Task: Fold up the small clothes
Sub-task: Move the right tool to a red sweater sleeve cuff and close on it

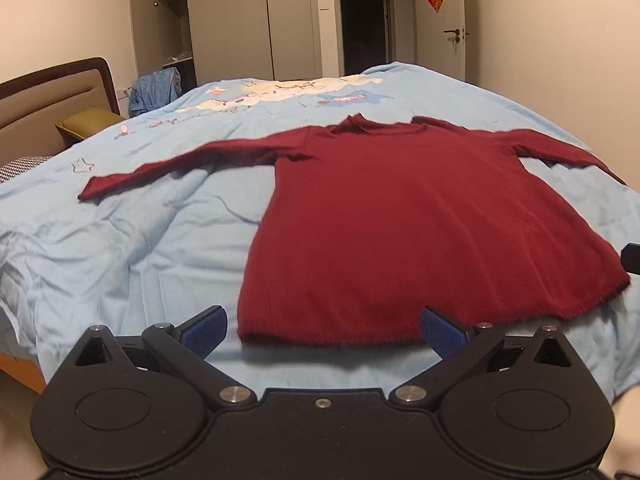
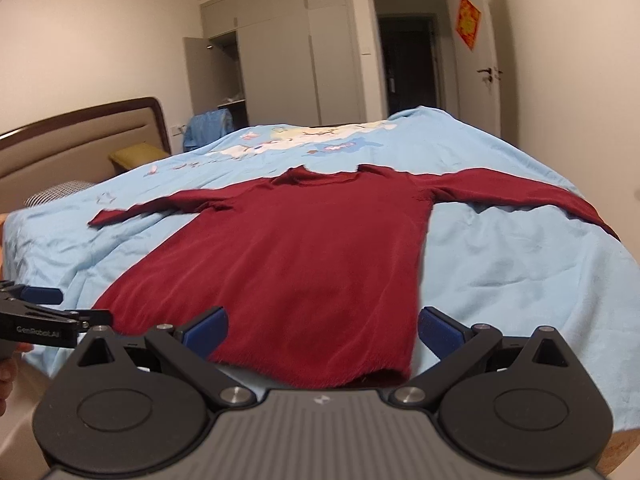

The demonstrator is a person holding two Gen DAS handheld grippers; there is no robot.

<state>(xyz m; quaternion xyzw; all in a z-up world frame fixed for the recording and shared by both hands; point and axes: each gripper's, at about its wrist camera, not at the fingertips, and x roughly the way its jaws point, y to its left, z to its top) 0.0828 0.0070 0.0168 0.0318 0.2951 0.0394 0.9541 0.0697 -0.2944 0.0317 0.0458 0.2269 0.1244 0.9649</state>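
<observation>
A dark red sweater (image 1: pixel 400 220) lies flat on the light blue bedspread (image 1: pixel 140 248), collar away from the cameras, hem nearest, both sleeves spread out to the sides. Nothing is folded yet. The left gripper (image 1: pixel 322 330) hangs above the hem's left corner with its jaws wide apart and nothing between them; the right gripper (image 2: pixel 322 330) hangs over the right part of the hem, likewise spread and empty. In the right wrist view the left gripper shows at the left edge, just off the hem's left corner. The step in hand looks like the first grasp, and there are two fair ways to begin: take the two hem corners, or go for a sleeve. The left sleeve (image 1: pixel 176 164) runs long and thin toward the headboard (image 1: pixel 52 92) side; the right sleeve (image 2: pixel 520 196) reaches nearly to the bed's edge, so it may slip off if dragged outward. To do it well, bring each tool down until the lower finger slides under one layer of knit only, not the bedspread, which is loose and wrinkled near the left corner and would come up with the cloth. Pinch close to the corner or cuff, not mid-edge, so the fabric hangs straight. Lift both sides together and evenly, keeping the cloth low, then lay it across the body with edges lined up before letting go. The knit looks soft and a little fuzzy, so it should grip well but may stretch if pulled hard.
</observation>
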